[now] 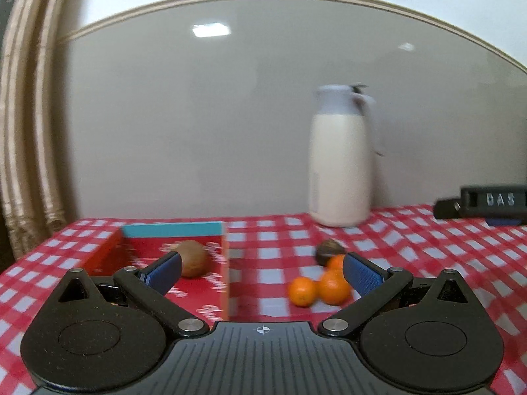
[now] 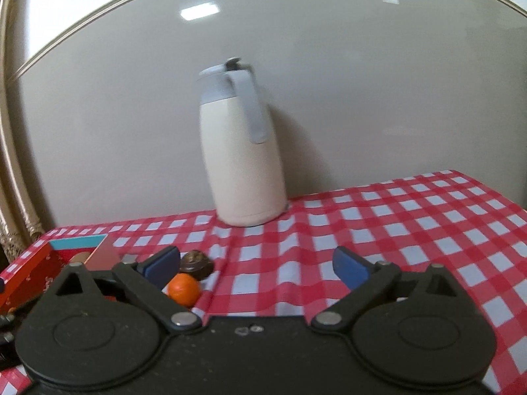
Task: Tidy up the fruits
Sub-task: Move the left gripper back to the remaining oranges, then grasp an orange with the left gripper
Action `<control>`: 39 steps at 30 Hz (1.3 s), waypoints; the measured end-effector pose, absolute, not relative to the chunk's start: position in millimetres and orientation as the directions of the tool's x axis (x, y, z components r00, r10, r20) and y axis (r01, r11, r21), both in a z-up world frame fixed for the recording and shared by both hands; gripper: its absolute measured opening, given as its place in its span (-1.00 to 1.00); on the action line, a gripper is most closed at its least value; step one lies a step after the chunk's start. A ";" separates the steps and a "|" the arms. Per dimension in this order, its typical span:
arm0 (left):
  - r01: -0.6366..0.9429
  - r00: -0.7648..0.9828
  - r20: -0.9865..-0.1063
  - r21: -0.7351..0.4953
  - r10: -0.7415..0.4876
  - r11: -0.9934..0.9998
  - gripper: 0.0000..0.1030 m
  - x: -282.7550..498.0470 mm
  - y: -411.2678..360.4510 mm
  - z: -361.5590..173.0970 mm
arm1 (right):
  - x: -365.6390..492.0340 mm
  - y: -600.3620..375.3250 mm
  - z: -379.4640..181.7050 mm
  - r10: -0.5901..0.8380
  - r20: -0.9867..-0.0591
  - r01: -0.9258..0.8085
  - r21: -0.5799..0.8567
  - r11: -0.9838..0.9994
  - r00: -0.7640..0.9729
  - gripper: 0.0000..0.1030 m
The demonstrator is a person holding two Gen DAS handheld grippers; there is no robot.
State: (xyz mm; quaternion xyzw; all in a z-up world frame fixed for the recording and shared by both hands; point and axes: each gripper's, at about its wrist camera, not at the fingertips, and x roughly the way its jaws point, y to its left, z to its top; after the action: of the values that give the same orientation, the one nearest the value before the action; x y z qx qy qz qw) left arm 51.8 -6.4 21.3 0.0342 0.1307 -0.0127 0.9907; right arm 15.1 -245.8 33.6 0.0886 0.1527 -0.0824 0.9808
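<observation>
A red box [image 1: 217, 289] with a teal back wall sits on the checked tablecloth; a brown kiwi [image 1: 193, 258] lies inside it. Three small oranges [image 1: 318, 286] cluster on the cloth right of the box, with a dark brown fruit [image 1: 329, 250] behind them. My left gripper [image 1: 262, 273] is open and empty, above the box's right wall. My right gripper [image 2: 257, 268] is open and empty over bare cloth; one orange [image 2: 183, 289] and the dark fruit [image 2: 197, 265] lie by its left finger. The box [image 2: 39, 263] is at the far left.
A cream thermos jug [image 1: 341, 161] with a grey lid stands at the back against the wall, also in the right wrist view [image 2: 242, 161]. The right gripper's black body [image 1: 484, 202] shows at the left view's right edge. A curtain [image 1: 26, 131] hangs at the left.
</observation>
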 end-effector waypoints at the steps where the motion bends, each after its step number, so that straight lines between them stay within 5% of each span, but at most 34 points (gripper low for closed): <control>1: 0.049 0.963 -0.268 0.068 -0.029 0.996 0.99 53.4 -11.4 20.8 | 13.9 -249.3 34.2 -0.139 -0.312 0.194 0.154 0.969 0.940 0.94; 9: 0.091 0.919 -0.386 0.016 -0.078 0.996 0.97 84.2 -32.5 12.6 | 6.0 -269.6 33.7 -0.159 -0.310 0.224 0.188 0.956 0.937 0.96; 14: 0.066 0.889 -0.454 0.006 -0.056 0.998 0.46 103.8 -34.3 1.5 | 5.4 -275.2 33.4 -0.162 -0.306 0.229 0.199 0.953 0.938 0.97; 22: 0.038 0.868 -0.495 0.012 -0.028 0.999 0.08 124.0 -34.1 -6.4 | 6.2 -275.8 33.3 -0.142 -0.309 0.215 0.215 0.953 0.940 0.99; 39: 0.048 0.863 -0.503 0.166 0.042 0.985 0.07 147.1 -52.5 -12.3 | 1.7 -282.3 36.8 -0.127 -0.296 0.211 0.272 0.939 0.947 0.99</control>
State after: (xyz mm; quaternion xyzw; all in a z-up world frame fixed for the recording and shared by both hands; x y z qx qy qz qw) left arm 147.1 -52.5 -12.3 0.0867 0.2613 -0.0015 0.9614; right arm 1.7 -282.3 36.8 0.1517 0.1383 -0.0865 0.9749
